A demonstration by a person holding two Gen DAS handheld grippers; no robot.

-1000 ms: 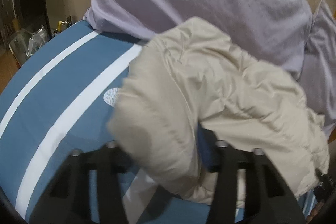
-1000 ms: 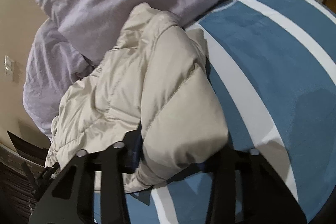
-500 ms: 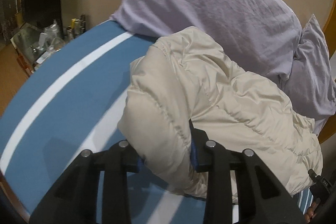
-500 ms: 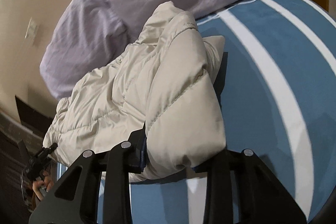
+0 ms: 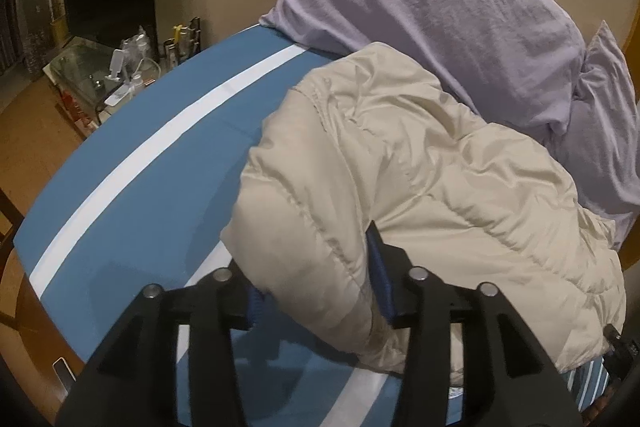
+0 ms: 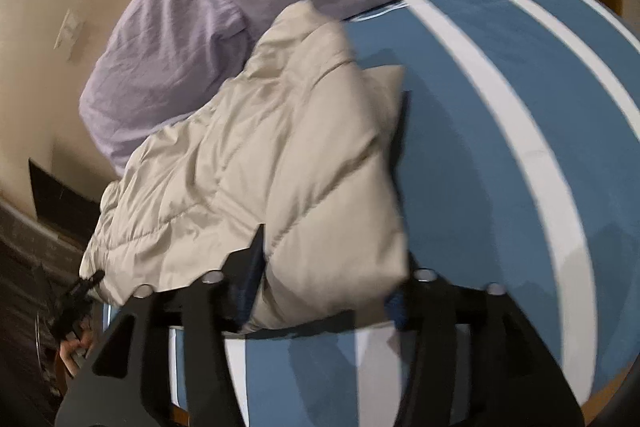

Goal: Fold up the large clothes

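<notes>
On the bed, a blue cover [image 5: 132, 187] with broad white stripes lies smooth and flat, curving off toward a wooden floor. Against the beige wall at its head lean two lilac pillows [image 5: 432, 7], soft and finely creased. Below them sprawls the cream puffer jacket [image 5: 420, 167], a quilted, slightly glossy shell stitched into plump ridges, bunched into a rounded heap on the stripes with its far edge touching the pillows. A padded fold of it bulges toward each camera.

The left gripper [image 5: 316, 287] points steeply down at the jacket's near end; its black fingers with blue pads have just been opening, and the puffy fold sits between them, pads still against the fabric on both sides. The right gripper [image 6: 328, 291], equally tilted and somewhat blurred, has also just been widening its jaws around another thick fold; whether its pads still press the fabric I cannot tell.
</notes>
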